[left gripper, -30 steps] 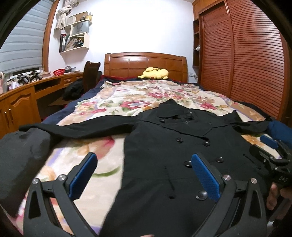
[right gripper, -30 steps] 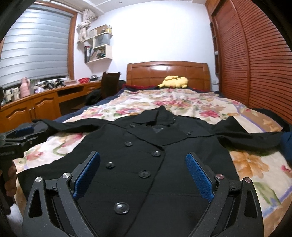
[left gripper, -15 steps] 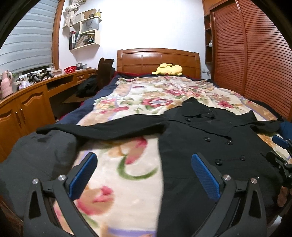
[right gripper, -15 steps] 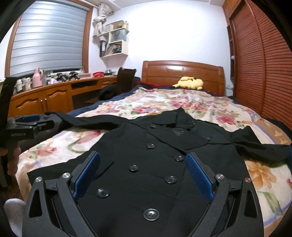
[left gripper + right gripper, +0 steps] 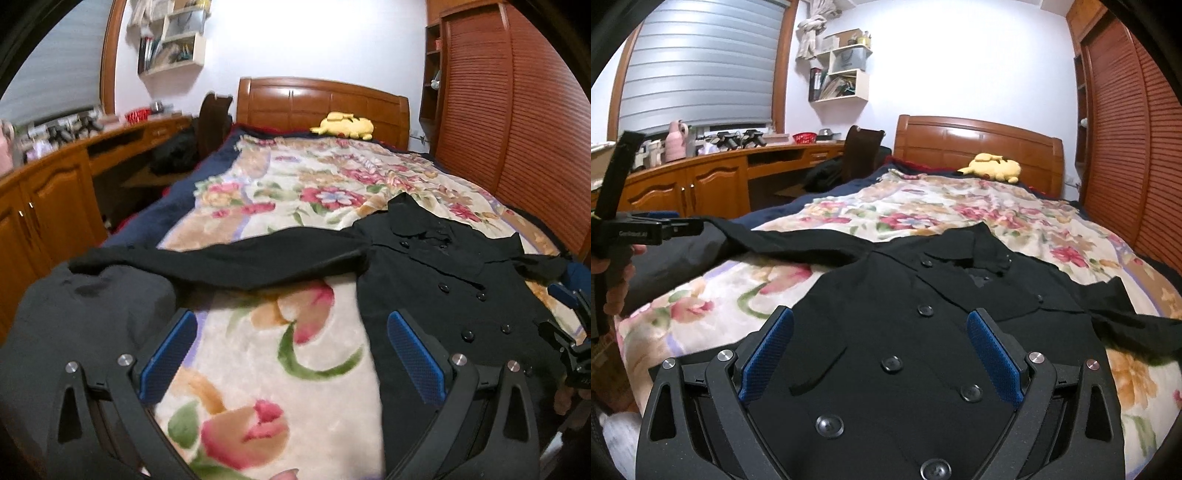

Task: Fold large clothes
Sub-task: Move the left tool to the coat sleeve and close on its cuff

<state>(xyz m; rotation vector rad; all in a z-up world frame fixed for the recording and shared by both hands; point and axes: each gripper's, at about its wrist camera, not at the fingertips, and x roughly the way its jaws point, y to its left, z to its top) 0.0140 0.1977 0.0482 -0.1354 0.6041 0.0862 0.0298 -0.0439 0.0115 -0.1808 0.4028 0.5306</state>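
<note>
Small white lettering on left gripper (image 5: 642,230) — too blurred to read.

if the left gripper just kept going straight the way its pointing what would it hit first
Probably the floral blanket, bare between the open left gripper fingers. Beyond it lies the black coat's sleeve; depth is hard to judge.

black coat (image 5: 923,354) w/ black buttons, floral blanket (image 5: 258,369), yellow plush (image 5: 993,168).
</note>
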